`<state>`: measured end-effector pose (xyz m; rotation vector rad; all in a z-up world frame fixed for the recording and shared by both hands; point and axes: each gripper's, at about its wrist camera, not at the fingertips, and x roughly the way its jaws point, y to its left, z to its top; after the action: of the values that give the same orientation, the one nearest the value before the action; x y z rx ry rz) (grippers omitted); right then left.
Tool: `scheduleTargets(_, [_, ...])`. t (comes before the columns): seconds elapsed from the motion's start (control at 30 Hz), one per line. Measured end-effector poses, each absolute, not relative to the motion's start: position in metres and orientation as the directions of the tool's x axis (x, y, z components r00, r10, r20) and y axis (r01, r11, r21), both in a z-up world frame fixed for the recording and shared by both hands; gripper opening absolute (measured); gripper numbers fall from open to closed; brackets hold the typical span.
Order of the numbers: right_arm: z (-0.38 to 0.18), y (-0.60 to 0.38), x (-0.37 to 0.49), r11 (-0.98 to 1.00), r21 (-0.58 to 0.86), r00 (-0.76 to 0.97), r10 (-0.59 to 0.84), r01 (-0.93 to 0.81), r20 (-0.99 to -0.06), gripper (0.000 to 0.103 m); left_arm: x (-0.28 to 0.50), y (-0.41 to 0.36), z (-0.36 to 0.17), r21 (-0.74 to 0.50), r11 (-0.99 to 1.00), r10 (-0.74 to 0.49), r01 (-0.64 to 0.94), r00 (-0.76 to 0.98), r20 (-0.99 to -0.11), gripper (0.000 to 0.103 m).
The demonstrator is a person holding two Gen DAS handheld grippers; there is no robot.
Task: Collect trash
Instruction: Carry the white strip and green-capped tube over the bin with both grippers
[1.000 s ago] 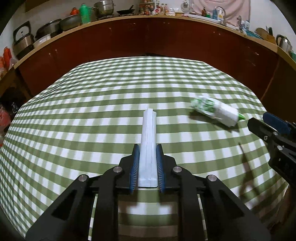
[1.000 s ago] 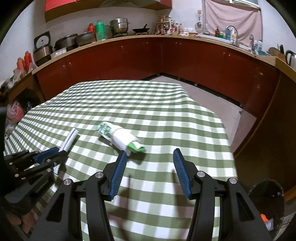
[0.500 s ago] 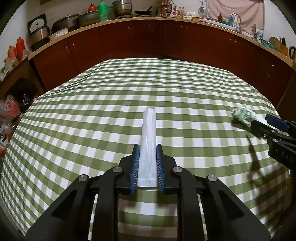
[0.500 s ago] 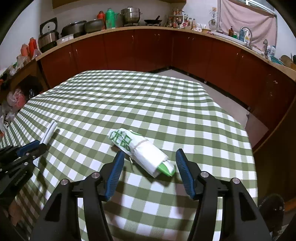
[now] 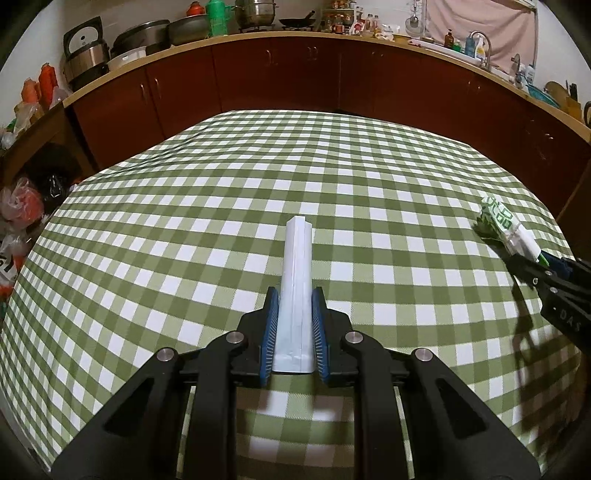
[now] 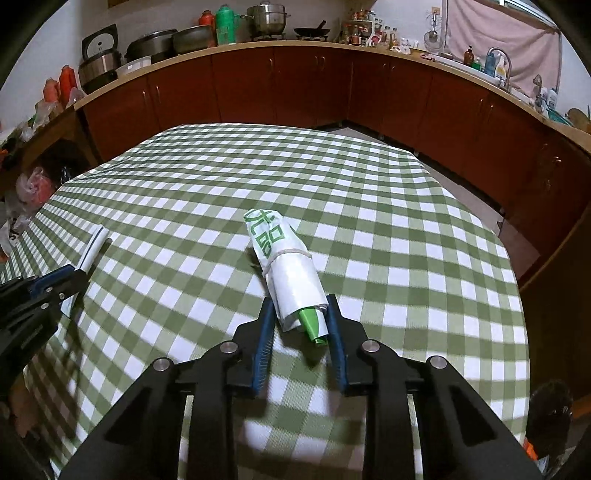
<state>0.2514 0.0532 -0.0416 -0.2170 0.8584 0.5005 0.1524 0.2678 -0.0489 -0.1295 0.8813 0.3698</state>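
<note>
My left gripper is shut on a long folded pale-blue paper packet and holds it just above the green checked tablecloth. My right gripper has closed around the near end of a rolled white-and-green wrapper that lies on the cloth; both blue pads touch it. The wrapper and the right gripper also show at the right edge of the left wrist view. The left gripper with the packet shows at the left of the right wrist view.
Dark red kitchen cabinets curve around the table, with pots and bottles on the counter. Plastic bags lie on the floor at the left. A dark bin stands below the table's right edge.
My right gripper moved forward over the rolled wrapper and its jaws closed from wide open onto the wrapper's near end. The left gripper kept hold of the packet and tilted up a little.
</note>
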Motion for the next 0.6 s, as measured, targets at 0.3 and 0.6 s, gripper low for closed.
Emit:
scheduleTargets(0.3, [-0.037,0.035,0.224,0.878,0.028,0.563,0.331,-0.478,-0.757,0.028,0.139,0.255,-0.044,0.038,0.931,0.260,-0.364,0.585,-0.768,0.018])
scheduleTargets(0.6, [-0.026,0.014,0.199,0.895,0.024,0.602,0.320,-0.446,-0.732,0.027,0.121,0.235,-0.038,0.055,0.936,0.267,-0.348,0.600,-0.754,0.018])
